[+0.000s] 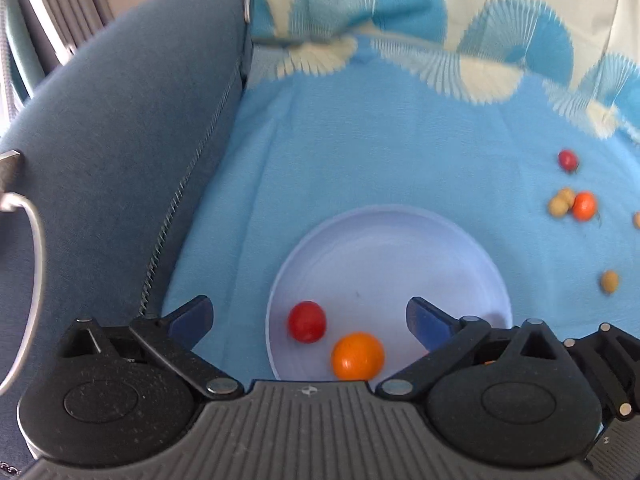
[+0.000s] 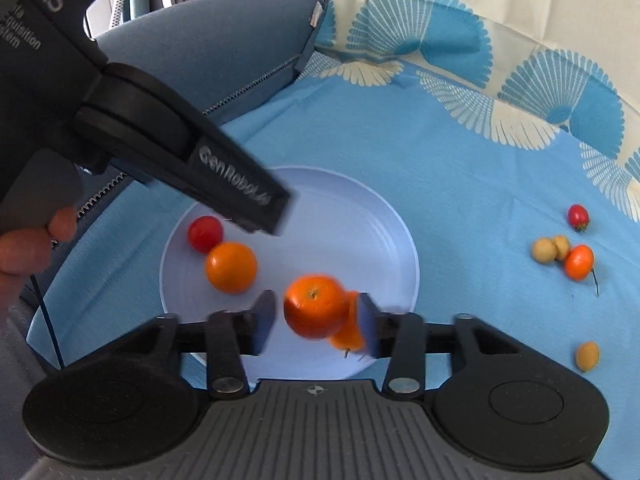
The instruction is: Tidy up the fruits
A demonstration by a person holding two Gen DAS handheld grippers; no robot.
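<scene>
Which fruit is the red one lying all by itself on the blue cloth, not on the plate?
Start at the pale round plate on the blue cloth and look off to its right. Past the huddle of two tan fruits and a small orange one, farther back, lies the little red fruit. It alone there is red and touches nothing.

Plate (image 2: 400, 240), loose fruits (image 2: 579, 262) on blue cloth (image 2: 460, 168)

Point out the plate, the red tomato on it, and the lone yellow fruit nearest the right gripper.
plate (image 2: 360, 216): right wrist view, bare middle of its surface.
red tomato (image 2: 205, 233): right wrist view, centre of its skin.
yellow fruit (image 2: 587, 355): right wrist view, its middle, on the cloth.
</scene>
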